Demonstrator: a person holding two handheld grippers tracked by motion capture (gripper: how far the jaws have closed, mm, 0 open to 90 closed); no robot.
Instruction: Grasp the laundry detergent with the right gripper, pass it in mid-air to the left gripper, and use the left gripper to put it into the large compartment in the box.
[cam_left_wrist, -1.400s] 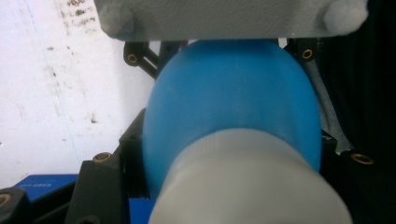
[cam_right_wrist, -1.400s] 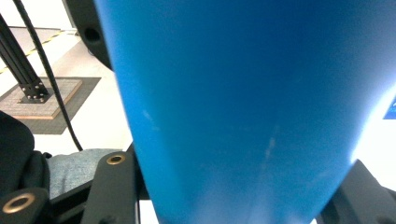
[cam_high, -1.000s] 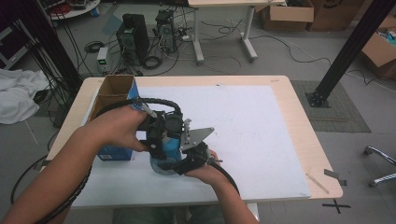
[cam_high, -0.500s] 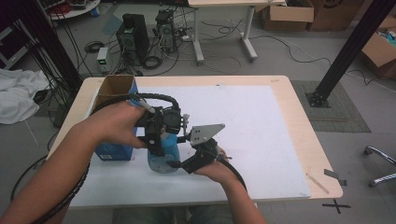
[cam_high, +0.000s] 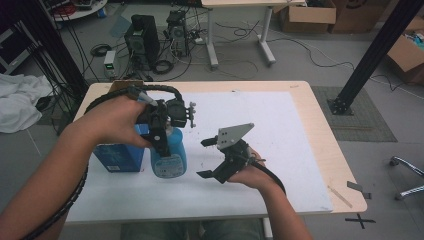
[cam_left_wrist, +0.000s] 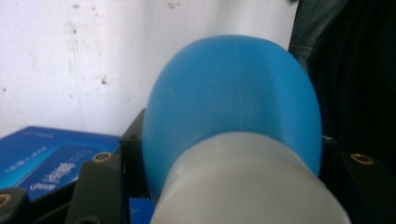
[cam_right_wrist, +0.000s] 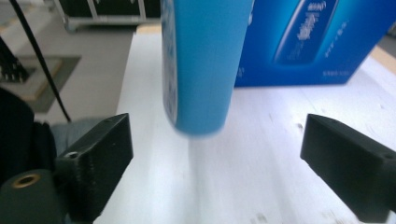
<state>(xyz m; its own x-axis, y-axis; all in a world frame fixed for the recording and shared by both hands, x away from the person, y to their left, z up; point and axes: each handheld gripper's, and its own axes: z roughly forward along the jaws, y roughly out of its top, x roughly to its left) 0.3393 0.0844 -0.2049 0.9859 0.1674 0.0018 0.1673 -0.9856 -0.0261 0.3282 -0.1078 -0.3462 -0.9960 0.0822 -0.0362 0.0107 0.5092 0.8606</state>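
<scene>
A glossy blue carton (cam_high: 119, 156) stands near the white mat's (cam_high: 280, 130) left edge. Just beside it, the left gripper (cam_high: 162, 142) clamps a smooth, rounded blue bottle (cam_high: 169, 155), seemingly lifted just off the mat. Right of it, the right gripper (cam_high: 210, 159) has just been opening, jaws wide and empty, with bare mat beyond.

Blue bottle (cam_high: 169, 152): cylindrical plastic body with a pale grey-white cap end, smooth, with small print on its side. It hangs upright, base clear of the white table surface, at the near left, just right of a blue carton (cam_high: 117, 155).
</scene>
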